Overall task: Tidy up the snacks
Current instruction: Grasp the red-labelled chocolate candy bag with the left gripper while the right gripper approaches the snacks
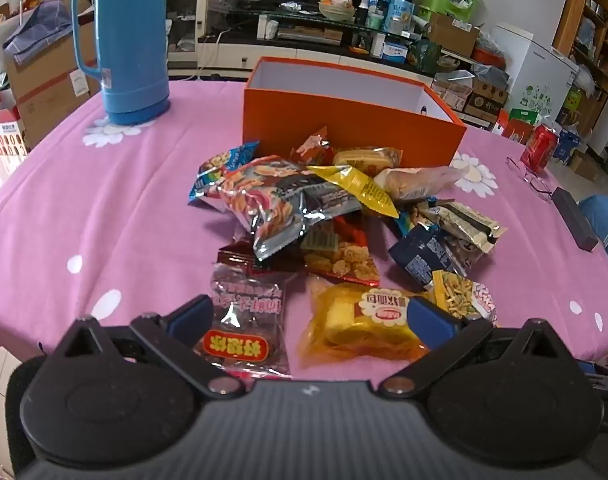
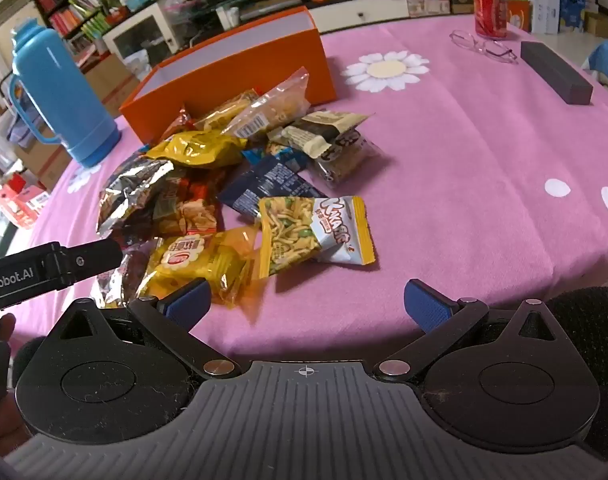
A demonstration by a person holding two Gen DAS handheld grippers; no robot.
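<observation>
The snacks (image 1: 304, 232) lie in a loose heap on the pink-clothed desk (image 1: 104, 200), just in front of the orange box (image 1: 343, 120), which stands open at the far side of the pile and looks empty from here. Nearest the left gripper (image 1: 311, 320) sit two packets: a dark red one (image 1: 244, 320) on the left and a clear yellow one (image 1: 359, 328) on the right. Its jaws stand wide, framing both, gripping neither. Over to the right, the right gripper (image 2: 305, 306) hangs above bare cloth, jaws wide too, nothing between them, with a green noodle packet (image 2: 315, 232) just beyond.

These are light, soft things by the look of them: crinkly film and foil, puffed with air, slick on the faces. Squeeze the belly and the contents likely crush or the bag squirts out. The better hold, I'd say, is the flat crimped seam at an end, or across a narrow side of a firmer bar. The silver foil bag (image 1: 280, 216) rides on top of others, so lifting one beneath may drag its neighbours.

Outward now: a blue flask (image 1: 132, 40) stands far left, well clear of the heap. A red can (image 2: 491, 8), glasses (image 2: 483, 46) and a dark block (image 2: 555, 72) sit far right, out of the way. Behind it all, cluttered shelves and cartons.
</observation>
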